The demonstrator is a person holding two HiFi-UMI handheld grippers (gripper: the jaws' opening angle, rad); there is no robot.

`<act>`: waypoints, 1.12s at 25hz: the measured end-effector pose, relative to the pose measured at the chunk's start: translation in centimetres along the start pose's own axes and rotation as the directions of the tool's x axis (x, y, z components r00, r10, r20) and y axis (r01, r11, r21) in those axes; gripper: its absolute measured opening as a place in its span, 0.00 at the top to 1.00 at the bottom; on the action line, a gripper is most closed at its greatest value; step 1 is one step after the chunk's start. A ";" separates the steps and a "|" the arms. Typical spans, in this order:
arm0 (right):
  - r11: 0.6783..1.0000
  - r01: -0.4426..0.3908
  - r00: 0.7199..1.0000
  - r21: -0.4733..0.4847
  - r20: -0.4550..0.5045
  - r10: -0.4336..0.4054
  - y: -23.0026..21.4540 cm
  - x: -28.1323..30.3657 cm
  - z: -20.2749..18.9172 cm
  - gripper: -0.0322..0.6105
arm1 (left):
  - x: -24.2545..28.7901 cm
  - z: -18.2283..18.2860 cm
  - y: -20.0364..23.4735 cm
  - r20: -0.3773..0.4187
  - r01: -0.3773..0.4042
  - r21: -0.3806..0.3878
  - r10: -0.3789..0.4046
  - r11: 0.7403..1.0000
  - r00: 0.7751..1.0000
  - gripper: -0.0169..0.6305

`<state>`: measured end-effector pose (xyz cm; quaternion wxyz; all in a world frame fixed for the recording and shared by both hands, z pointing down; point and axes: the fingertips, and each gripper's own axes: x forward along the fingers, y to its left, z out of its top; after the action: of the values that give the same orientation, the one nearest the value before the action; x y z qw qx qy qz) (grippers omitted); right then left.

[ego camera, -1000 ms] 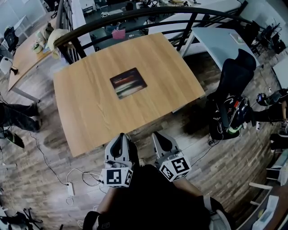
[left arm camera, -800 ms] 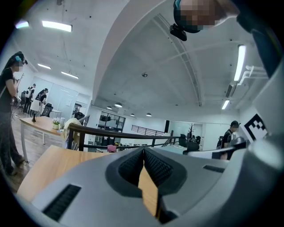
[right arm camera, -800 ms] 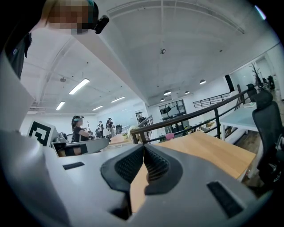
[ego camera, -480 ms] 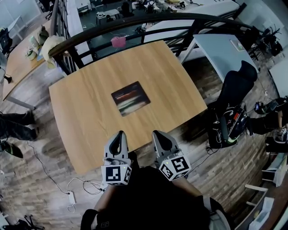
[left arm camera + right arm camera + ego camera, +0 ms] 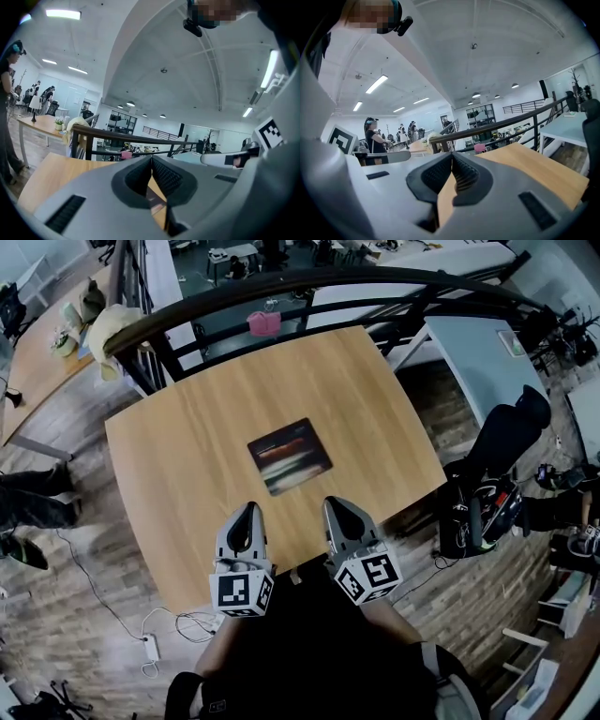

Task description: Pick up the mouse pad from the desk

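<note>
A dark rectangular mouse pad (image 5: 290, 456) with reddish and pale streaks lies flat near the middle of the wooden desk (image 5: 187, 446). In the head view my left gripper (image 5: 248, 512) and right gripper (image 5: 335, 505) hover side by side over the desk's near edge, both short of the pad. Each is shut with nothing between its jaws. A sliver of the pad (image 5: 154, 202) shows below the closed jaws in the left gripper view. The right gripper view shows only bare desk top (image 5: 534, 168) past its closed jaws.
A black curved railing (image 5: 281, 287) runs along the desk's far side. A black office chair (image 5: 497, 446) with bags stands to the right. A second wooden table (image 5: 37, 352) is at the far left. Cables and a power strip (image 5: 148, 645) lie on the floor.
Both grippers and my view have moved forward toward the desk, from over the floor to over its near edge. The pad now lies closer to the grippers. Jaws stayed shut.
</note>
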<state>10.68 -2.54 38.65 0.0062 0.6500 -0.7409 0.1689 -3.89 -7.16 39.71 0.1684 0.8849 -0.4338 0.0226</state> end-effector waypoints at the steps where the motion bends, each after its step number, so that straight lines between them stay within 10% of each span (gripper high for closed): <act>1: 1.000 -0.002 1.000 -0.003 -0.005 0.002 -0.2 0.7 0.1 0.90 | 0.4 -0.2 0.6 -0.006 -0.010 -0.008 0.010 1.000 1.000 0.94; 13: 0.997 -0.076 0.988 -0.013 -0.139 0.074 -4.5 9.1 -2.6 0.90 | 7.3 -4.0 5.1 -0.087 -0.150 -0.025 0.148 0.988 0.985 0.94; 28: 0.986 -0.165 0.919 0.040 -0.358 0.168 -11.5 18.1 -11.0 0.90 | 15.4 -14.4 7.7 -0.310 -0.302 -0.074 0.266 0.950 0.913 0.94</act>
<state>16.65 -18.26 55.90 0.1243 0.5427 -0.7790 0.2884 1.24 -18.61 58.27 0.2795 0.7869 -0.5284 0.1531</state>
